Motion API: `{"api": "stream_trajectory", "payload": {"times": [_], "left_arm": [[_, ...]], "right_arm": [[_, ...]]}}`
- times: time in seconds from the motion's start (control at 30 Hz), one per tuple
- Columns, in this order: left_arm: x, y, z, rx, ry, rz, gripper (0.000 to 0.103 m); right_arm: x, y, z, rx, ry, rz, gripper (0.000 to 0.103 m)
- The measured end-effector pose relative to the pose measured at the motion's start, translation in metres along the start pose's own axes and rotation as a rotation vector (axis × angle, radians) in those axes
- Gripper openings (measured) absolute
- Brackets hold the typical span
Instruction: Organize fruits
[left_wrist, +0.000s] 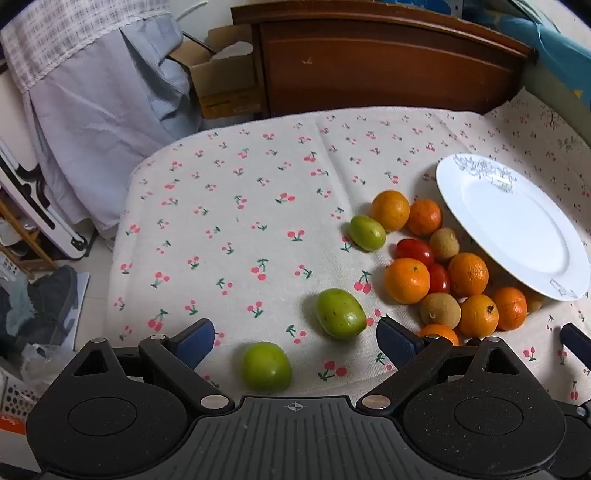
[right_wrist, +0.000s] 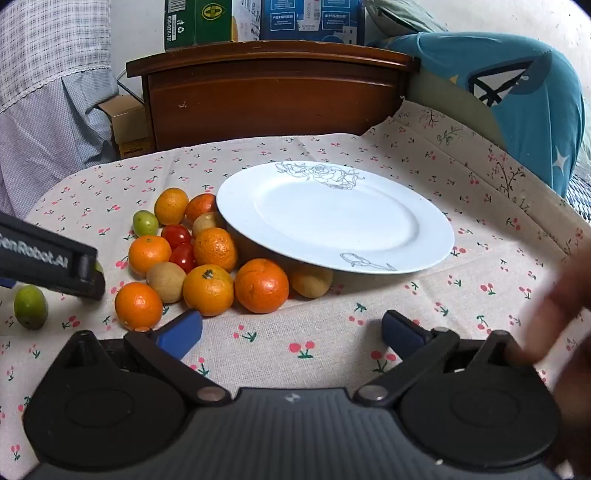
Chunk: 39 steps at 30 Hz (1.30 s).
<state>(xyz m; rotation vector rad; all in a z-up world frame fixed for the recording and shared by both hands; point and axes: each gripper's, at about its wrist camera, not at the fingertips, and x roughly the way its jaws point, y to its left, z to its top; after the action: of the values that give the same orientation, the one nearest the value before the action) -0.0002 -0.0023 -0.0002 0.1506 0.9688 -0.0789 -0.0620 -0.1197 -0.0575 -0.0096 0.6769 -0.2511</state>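
White plate (grey floral outline), cherry-print cloth, orange tangerines.

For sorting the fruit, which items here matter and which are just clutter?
Job: white plate; oranges; green fruits; cherry tomatoes; brown fruits; both open tongs, left and right.

Clutter: wooden headboard; cardboard boxes; blue pillow.
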Motion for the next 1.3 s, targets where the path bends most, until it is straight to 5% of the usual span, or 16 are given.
{"api": "stream_trajectory", "payload": {"times": [0.23,1.3], "left_arm": [[-0.032,0.013,0.005,-0.063,-0.054,0.016,0.096],[-0.035,0.024,0.000,-0.097,-0.062,0.024,0.096]], "right_arm": [[0.000,0.000,0.000,0.001,0.001,0.001,0.102],[-0.001,0.000,0.000,0.001,-0.008,0.001,0.102]]}}
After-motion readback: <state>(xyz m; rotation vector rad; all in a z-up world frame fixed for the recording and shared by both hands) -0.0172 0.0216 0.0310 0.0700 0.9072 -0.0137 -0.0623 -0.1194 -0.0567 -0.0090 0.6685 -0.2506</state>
